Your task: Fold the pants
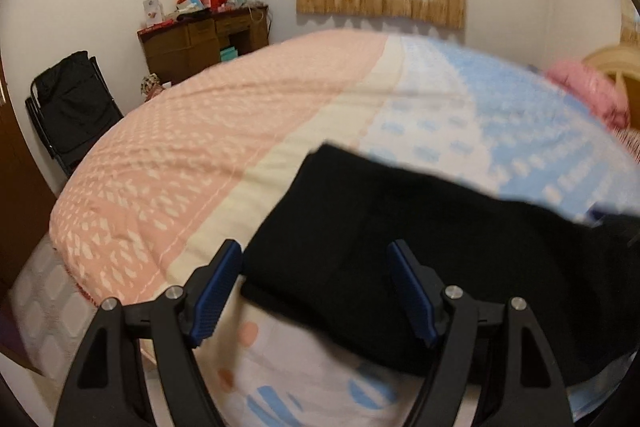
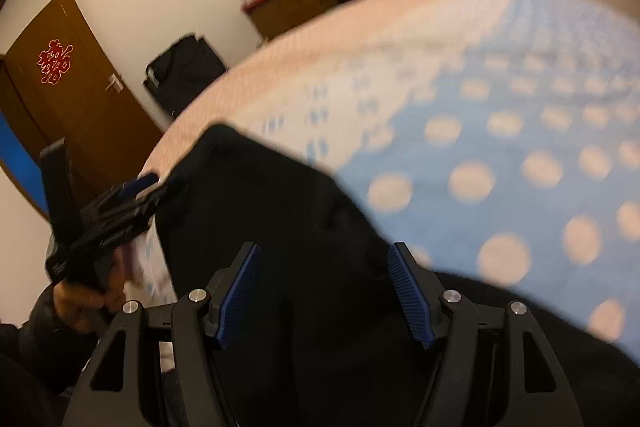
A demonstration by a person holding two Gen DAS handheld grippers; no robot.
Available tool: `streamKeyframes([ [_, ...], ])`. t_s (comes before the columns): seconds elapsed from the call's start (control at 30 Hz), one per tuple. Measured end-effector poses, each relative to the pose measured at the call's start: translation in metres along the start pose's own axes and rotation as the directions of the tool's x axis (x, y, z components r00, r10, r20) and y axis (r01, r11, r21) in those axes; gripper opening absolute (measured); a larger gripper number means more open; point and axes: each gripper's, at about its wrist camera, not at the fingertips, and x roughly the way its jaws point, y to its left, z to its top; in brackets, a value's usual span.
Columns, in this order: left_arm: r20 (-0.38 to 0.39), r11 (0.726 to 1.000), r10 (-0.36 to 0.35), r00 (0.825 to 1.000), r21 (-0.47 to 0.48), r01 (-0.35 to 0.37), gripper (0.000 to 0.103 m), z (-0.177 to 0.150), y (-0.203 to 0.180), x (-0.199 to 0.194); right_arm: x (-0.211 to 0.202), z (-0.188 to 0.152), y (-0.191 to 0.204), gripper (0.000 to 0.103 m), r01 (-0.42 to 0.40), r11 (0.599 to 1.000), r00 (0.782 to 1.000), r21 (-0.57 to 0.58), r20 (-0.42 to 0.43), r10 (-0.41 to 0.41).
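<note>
The black pants (image 1: 420, 247) lie folded on the bed near its front edge; they also fill the lower middle of the right wrist view (image 2: 280, 227). My left gripper (image 1: 316, 251) is open and empty, its blue-padded fingers spread just above the pants' near left part. My right gripper (image 2: 323, 255) is open and empty too, hovering over the pants. In the right wrist view the left gripper (image 2: 150, 187) shows at the pants' left edge, held by a hand. Both views are blurred.
The bed has a quilt that is pink (image 1: 192, 155) on the left and blue with dots (image 2: 500, 155) on the right. A pink bundle (image 1: 592, 91) lies at the far right. A wooden desk (image 1: 200, 43), a black chair (image 1: 72, 107) and a brown door (image 2: 72, 99) stand beyond.
</note>
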Motion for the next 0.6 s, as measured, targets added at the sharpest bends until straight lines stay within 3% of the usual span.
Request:
streamKeyframes([
  [0.17, -0.051, 0.998, 0.053, 0.997, 0.029, -0.051, 0.078, -0.006, -0.007, 0.021, -0.002, -0.012, 0.003, 0.067, -0.023, 0.999, 0.996, -0.026, -0.082, 0.021],
  [0.27, -0.040, 0.996, 0.073, 0.997, 0.057, -0.071, 0.087, -0.008, -0.013, 0.023, 0.003, -0.006, 0.000, 0.068, -0.102, 0.995, 0.990, 0.021, -0.098, 0.104],
  [0.43, -0.052, 0.995, 0.087, 0.995, 0.048, -0.084, 0.095, -0.007, -0.018, 0.026, 0.029, 0.010, 0.002, 0.069, -0.228, 0.969, 0.969, 0.091, -0.075, 0.235],
  [0.6, -0.067, 0.994, 0.097, 0.993, 0.056, -0.093, 0.097, -0.006, -0.020, 0.029, 0.038, 0.024, -0.002, 0.069, -0.236, 0.963, 0.968, 0.132, -0.051, 0.244],
])
